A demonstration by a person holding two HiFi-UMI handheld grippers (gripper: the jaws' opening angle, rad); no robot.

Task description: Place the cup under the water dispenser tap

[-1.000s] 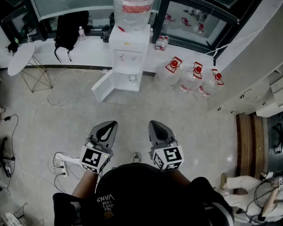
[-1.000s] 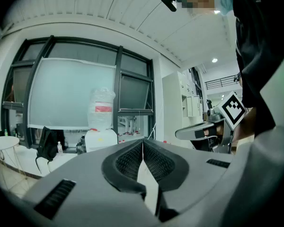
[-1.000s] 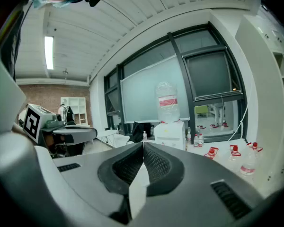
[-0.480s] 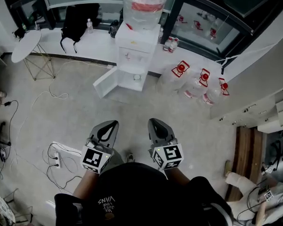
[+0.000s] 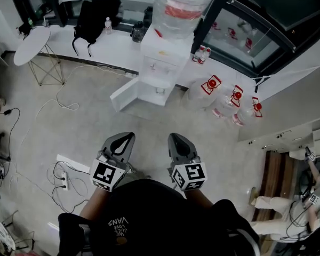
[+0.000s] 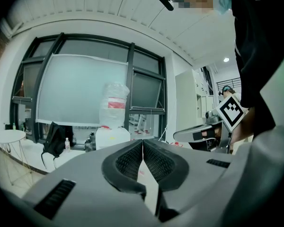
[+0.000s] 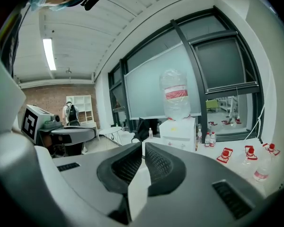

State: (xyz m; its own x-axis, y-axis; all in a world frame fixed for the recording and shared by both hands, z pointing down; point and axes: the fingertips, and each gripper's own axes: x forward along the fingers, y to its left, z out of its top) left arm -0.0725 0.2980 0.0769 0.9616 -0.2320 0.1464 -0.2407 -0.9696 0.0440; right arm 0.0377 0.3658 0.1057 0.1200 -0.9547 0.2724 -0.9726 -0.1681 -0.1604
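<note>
The white water dispenser (image 5: 161, 63) stands against the window ledge, well ahead of me, with a large bottle (image 5: 184, 4) on top. Its lower cabinet door (image 5: 124, 94) hangs open. A small pale object (image 5: 159, 91) sits in that lower compartment, too small to tell whether it is the cup. My left gripper (image 5: 127, 138) and right gripper (image 5: 174, 138) are held side by side over the floor, both shut and empty. The left gripper view shows its jaws (image 6: 142, 142) closed, with the dispenser (image 6: 112, 135) beyond. In the right gripper view the jaws (image 7: 143, 144) are closed too, the dispenser (image 7: 182, 128) far off.
Three water jugs (image 5: 233, 99) with red caps lie on the floor right of the dispenser. A round white side table (image 5: 31, 42) and a black backpack (image 5: 93, 12) are at the left. A power strip with cables (image 5: 64, 179) lies left of me. Another person (image 5: 269, 212) is at lower right.
The dispenser has slid up and to the right in the head view as the view shifted. Both grippers stay shut, side by side.
</note>
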